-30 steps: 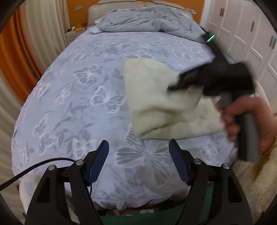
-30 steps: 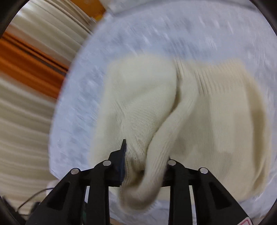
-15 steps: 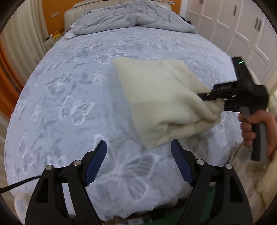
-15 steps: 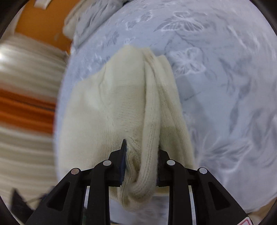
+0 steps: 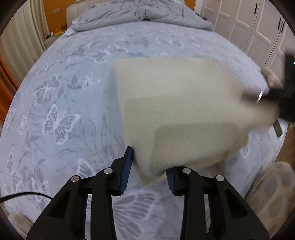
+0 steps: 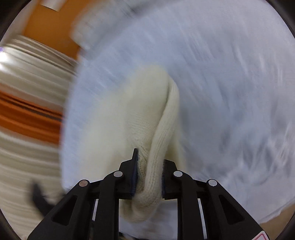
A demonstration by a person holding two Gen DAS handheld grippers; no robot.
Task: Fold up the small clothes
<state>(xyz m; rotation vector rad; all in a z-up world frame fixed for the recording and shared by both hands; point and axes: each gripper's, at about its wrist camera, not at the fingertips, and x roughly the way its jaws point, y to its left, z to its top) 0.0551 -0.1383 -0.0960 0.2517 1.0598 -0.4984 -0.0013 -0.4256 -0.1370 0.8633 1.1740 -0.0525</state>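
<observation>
Right gripper (image 6: pixel 148 181) clamped tight on a bunched edge of the cream sweater (image 5: pixel 177 114). Left gripper (image 5: pixel 149 169) part open around the sweater's near corner, the left pad touching the knit. Beyond, folded sweater lying on the butterfly-print bed (image 5: pixel 64 96).

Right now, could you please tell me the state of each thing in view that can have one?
Cream knitted garment: folded over, stretched between both grippers.
Left gripper: fingers partly closed around the garment's near corner; whether they clamp it I cannot tell.
Right gripper: shut on a bunched fold of the garment.
Grey duvet: crumpled at the bed's head.
Butterfly-print bedspread: spread flat.
White wardrobe doors: closed.
</observation>
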